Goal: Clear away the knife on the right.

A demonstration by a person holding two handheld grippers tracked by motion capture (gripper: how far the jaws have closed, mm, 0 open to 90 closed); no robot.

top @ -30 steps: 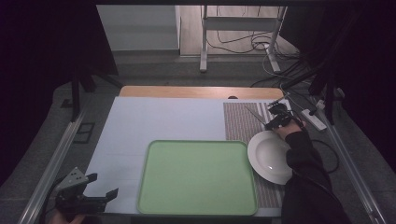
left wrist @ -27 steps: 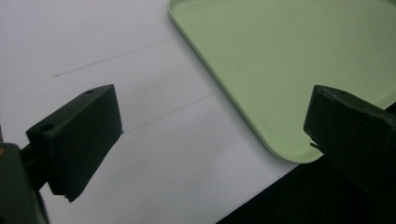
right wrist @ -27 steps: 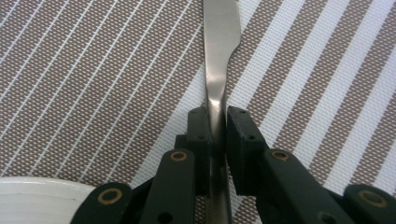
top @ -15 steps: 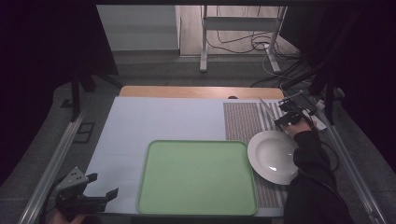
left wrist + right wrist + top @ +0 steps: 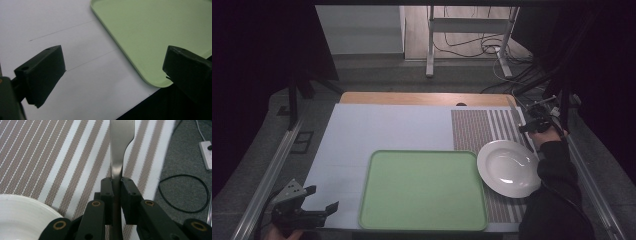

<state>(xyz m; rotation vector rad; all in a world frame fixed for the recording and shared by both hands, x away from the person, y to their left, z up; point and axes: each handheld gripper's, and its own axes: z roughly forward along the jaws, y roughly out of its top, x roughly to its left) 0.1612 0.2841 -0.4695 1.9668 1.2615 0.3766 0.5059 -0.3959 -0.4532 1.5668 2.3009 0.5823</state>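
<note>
A table knife (image 5: 121, 142) is being held by its handle in the right gripper (image 5: 116, 185), whose jaws are pressing narrow on the steel from both sides, having just been closing on it; the blade is running straight away from the gripper above the brown-and-white striped placemat (image 5: 50, 157). In the high view the right gripper (image 5: 532, 122) is working at about two o'clock on the table, just beyond the white plate (image 5: 508, 168) lying at four o'clock on the placemat (image 5: 472, 131). The green tray (image 5: 424, 191) is sitting empty at six o'clock on the pale table cover (image 5: 382, 127). The left gripper (image 5: 314, 200) is waiting at about eight o'clock, jaws spread wide with nothing between them, the tray's near corner (image 5: 150, 45) just ahead of it. To carry this step well, the person is likely needing to keep the knife level and the squeeze firm, since the smooth handle could swivel or slip, and to be clearing the plate's rim (image 5: 30, 202) before setting the knife down flat, parallel to the plate's edge.
</note>
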